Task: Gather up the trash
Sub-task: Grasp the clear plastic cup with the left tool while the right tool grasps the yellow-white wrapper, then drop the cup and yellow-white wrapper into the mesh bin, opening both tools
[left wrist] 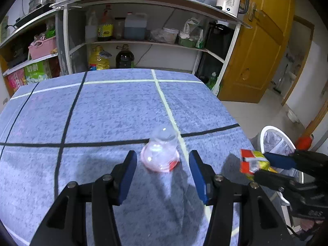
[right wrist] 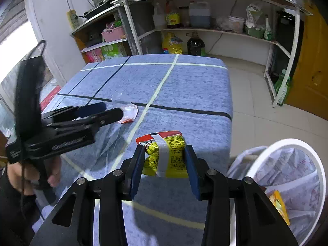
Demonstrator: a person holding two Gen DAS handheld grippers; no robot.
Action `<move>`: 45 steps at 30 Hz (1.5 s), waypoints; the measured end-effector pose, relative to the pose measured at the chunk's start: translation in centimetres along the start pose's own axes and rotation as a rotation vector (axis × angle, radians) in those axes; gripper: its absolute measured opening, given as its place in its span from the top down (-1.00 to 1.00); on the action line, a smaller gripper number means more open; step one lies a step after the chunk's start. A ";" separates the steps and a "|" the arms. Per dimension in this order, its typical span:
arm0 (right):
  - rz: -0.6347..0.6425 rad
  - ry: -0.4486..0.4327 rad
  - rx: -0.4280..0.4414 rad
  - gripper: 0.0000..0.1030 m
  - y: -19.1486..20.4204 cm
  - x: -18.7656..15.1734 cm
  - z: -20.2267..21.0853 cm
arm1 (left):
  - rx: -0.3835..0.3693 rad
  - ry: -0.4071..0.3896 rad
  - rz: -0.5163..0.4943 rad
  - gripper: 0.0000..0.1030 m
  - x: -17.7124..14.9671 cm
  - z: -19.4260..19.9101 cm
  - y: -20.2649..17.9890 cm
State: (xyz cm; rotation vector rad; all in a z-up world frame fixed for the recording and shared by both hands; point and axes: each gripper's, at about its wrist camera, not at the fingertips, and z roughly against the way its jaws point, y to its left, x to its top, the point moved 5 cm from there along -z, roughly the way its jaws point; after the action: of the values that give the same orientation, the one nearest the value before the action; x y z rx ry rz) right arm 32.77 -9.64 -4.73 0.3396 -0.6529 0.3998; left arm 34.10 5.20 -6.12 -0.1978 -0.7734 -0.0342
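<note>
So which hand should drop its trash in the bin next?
The right one, probably. The right gripper is shut on the yellow packet, and the white bin sits just to its right. The left gripper is open, holding nothing, with the clear plastic cup on the table.

Left hand-held gripper [left wrist: 163, 172] agape, right hand-held gripper [right wrist: 164, 164] clamped

Crumpled yellow-red wrapper [right wrist: 167, 155] held above table edge, clear plastic cup [left wrist: 161, 153] on its side
</note>
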 end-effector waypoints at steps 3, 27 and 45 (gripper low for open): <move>-0.005 -0.007 -0.007 0.21 -0.6 -0.4 0.9 | 0.013 0.005 -0.011 -0.06 0.3 -0.8 -0.4; -0.072 -0.086 -0.083 0.21 -5.5 -3.2 7.2 | -0.041 -0.040 -0.009 0.35 0.1 2.6 -4.2; -0.203 -0.138 -0.199 0.21 -13.1 -8.5 13.6 | -0.255 -0.062 -0.150 0.35 -1.3 6.1 -18.5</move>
State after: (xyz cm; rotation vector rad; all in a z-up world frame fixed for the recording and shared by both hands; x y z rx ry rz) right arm 25.66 -28.96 -2.46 0.2420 -0.7788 0.1162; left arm 27.04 -11.85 0.23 -0.3840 -0.8443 -0.2709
